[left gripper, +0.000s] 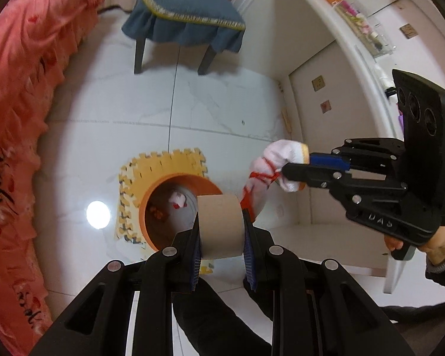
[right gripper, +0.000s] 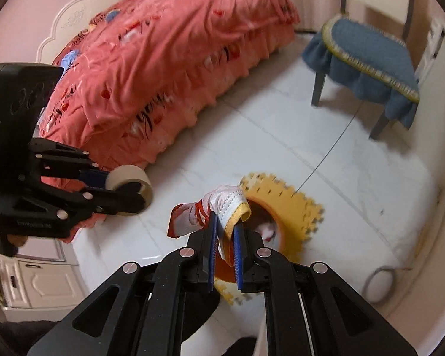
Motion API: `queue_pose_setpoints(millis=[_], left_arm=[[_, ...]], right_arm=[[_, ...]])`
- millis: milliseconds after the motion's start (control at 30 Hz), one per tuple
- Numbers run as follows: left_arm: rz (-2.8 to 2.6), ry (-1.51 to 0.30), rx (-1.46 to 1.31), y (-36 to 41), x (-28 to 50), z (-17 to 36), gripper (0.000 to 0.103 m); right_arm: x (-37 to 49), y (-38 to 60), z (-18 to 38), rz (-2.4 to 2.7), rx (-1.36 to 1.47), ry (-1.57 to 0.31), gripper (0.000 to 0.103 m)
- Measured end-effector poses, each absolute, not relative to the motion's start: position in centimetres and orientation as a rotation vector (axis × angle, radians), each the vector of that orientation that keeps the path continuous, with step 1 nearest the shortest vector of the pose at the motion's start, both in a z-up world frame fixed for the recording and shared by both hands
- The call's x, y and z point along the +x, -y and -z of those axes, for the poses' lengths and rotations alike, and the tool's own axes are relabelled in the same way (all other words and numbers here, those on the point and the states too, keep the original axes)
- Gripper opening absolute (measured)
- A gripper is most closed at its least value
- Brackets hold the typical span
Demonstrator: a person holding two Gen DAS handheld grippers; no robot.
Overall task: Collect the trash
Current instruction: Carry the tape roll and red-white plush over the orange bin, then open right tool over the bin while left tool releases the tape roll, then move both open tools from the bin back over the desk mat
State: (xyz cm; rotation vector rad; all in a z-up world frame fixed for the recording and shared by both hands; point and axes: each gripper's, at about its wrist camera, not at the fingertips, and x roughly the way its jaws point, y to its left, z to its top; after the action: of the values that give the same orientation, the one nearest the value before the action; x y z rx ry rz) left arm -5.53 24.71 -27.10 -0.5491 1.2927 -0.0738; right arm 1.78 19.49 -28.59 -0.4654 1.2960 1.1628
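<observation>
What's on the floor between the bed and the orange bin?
Nothing: in the right wrist view, only bare white tile floor lies between the bed and the orange bin on its yellow mat.

Two black handheld grippers — blue pads.
Left gripper (left gripper: 221,246) and right gripper (right gripper: 225,255): black linkage arms, silver rivets, ribbed blue pads (right gripper: 238,255); embossed lettering on the body — grey sleeve (left gripper: 443,262) cuff.
</observation>
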Motion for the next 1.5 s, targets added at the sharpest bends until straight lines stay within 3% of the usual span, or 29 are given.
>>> queue_pose_setpoints(millis=[267, 400, 467, 500, 533, 767, 1133, 1233, 1467, 1500], left_arm=[[0.09, -1.349, -0.581, -25.1, -5.4, 31.2, 0.026], [0.083, -1.366, -0.59, -25.5, -5.4, 32.2, 0.026], [0.08, -1.377, -0.585, -25.2, -5.3, 32.5, 0.035], [0.08, -1.385, -0.585, -25.2, -5.3, 32.7, 0.053], [0.077, -1.386, -0.586, -25.1, -5.2, 32.8, 0.058], [0.093, -1.389, -0.586, -24.7, -5.5, 32.8, 0.058], [0.093, -1.351, -0.534, -24.0, -5.1, 29.3, 0.058], [0.086, -1.33, -0.506, -23.7, -5.1, 27.3, 0.064], [0.047, -1.276, -0.443, -23.0, -4.9, 22.7, 0.066], [0.04, -1.265, -0.434, -22.9, -4.9, 21.9, 0.072]], right_arm=[[1.6, -20.5, 34.3, -1.126, -0.529, -1.391, 0.011], [1.5, -20.7, 35.8, -1.103, -0.521, -1.428, 0.017], [1.5, -20.8, 36.4, -1.098, -0.514, -1.446, 0.026], [1.5, -20.8, 36.6, -1.091, -0.52, -1.449, 0.036], [1.4, -20.8, 36.8, -1.091, -0.52, -1.455, 0.039], [1.1, -20.6, 36.1, -1.111, -0.516, -1.452, 0.039], [1.6, -19.4, 31.3, -1.129, -0.429, -1.412, 0.04], [2.1, -18.7, 29.1, -1.138, -0.38, -1.391, 0.053], [3.0, -16.7, 22.8, -1.138, -0.315, -1.297, 0.072], [3.1, -16.2, 21.8, -1.136, -0.307, -1.28, 0.075]])
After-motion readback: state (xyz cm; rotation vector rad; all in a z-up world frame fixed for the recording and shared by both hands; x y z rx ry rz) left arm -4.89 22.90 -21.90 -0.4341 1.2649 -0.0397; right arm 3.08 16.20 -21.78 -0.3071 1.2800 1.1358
